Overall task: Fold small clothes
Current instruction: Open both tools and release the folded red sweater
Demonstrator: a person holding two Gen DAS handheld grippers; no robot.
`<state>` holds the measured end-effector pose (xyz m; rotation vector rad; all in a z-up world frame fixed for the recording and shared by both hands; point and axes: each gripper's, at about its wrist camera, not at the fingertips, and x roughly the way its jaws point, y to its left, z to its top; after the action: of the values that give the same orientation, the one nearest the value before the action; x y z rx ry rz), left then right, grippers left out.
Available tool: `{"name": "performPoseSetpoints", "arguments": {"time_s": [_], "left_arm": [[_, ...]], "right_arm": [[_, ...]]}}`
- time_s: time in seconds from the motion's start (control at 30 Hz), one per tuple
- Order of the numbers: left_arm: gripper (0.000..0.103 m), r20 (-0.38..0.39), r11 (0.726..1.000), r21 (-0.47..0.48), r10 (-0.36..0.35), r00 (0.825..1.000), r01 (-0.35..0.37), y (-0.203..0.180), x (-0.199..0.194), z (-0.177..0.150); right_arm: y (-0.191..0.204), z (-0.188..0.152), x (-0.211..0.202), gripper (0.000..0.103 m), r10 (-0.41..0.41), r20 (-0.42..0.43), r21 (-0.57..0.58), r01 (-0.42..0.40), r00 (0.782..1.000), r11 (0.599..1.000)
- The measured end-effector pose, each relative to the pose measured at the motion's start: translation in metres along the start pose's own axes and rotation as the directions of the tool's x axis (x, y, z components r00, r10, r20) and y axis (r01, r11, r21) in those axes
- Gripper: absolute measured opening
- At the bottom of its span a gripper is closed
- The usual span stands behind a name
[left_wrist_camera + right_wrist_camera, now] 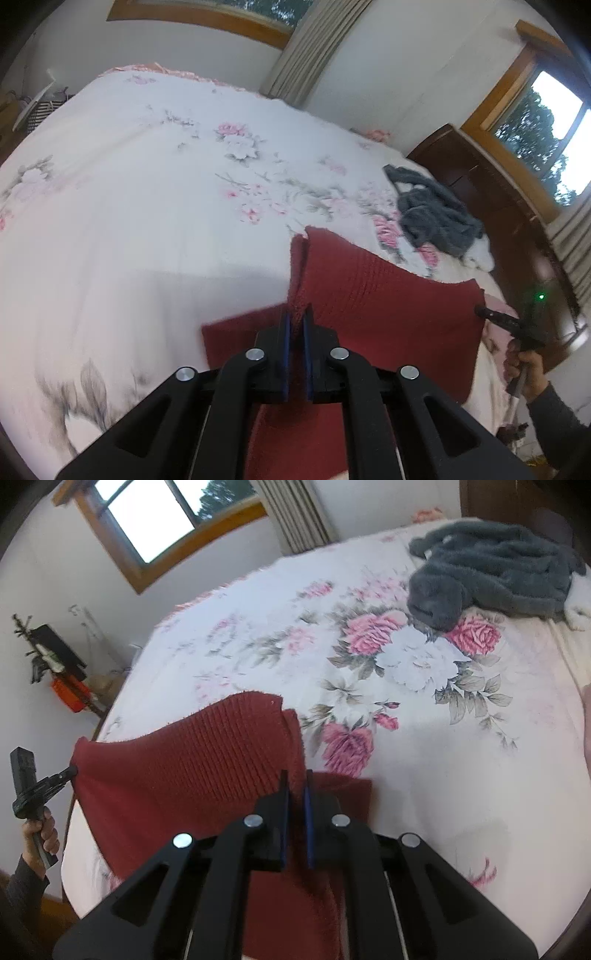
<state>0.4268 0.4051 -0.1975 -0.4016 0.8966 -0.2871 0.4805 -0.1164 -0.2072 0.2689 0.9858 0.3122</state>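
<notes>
A dark red knitted cloth [376, 295] is held stretched above the flowered bedspread [147, 192]. My left gripper [296, 314] is shut on one upper corner of it; the cloth bunches between the blue pads. In the same view the right gripper [480, 310] pinches the opposite corner at far right. From the right wrist the red cloth [207, 760] spans leftwards, with my right gripper [295, 779] shut on its near corner and the left gripper [72, 771] holding the far corner. The cloth's lower part hangs below both grippers.
A crumpled grey fluffy garment [432, 210] [491, 568] lies on the bed near the dark wooden headboard [491, 199]. A white piece [580, 602] lies beside it. Windows, curtains and a small cluttered stand [62, 668] line the walls. A hand [40, 834] grips the left tool.
</notes>
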Motion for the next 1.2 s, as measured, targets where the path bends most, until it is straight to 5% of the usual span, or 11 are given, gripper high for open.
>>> {"name": "performPoseSetpoints", "arguments": {"time_s": [0.13,0.3,0.37,0.6,0.77,1.2], "left_arm": [[0.005,-0.089,0.997,-0.051,0.047,0.995,-0.052,0.023,0.055,0.017],[0.005,-0.285,0.977,-0.156,0.099,0.953,-0.148,0.067,0.128,0.005],[0.005,-0.319,0.968,-0.190,0.094,0.943,-0.161,0.077,0.140,-0.001],[0.005,-0.228,0.972,-0.219,0.031,0.973,-0.083,0.070,0.121,0.009],[0.005,-0.209,0.973,-0.215,0.037,0.977,-0.083,0.070,0.125,0.032],[0.006,-0.375,0.946,-0.255,0.094,0.922,-0.200,0.118,0.200,0.006]], "right_arm": [[-0.012,0.015,0.048,0.005,-0.051,-0.091,0.027,0.053,0.995,0.998],[-0.034,0.010,0.117,0.005,-0.118,-0.278,0.059,0.140,0.953,0.988],[-0.037,0.007,0.123,0.005,-0.131,-0.285,0.057,0.153,0.949,0.986],[-0.028,0.021,0.101,0.005,-0.090,-0.190,0.063,0.103,0.978,0.993],[-0.027,0.039,0.102,0.005,-0.096,-0.172,0.066,0.108,0.980,0.992],[-0.058,0.025,0.172,0.009,-0.129,-0.285,0.081,0.158,0.950,0.984]]}}
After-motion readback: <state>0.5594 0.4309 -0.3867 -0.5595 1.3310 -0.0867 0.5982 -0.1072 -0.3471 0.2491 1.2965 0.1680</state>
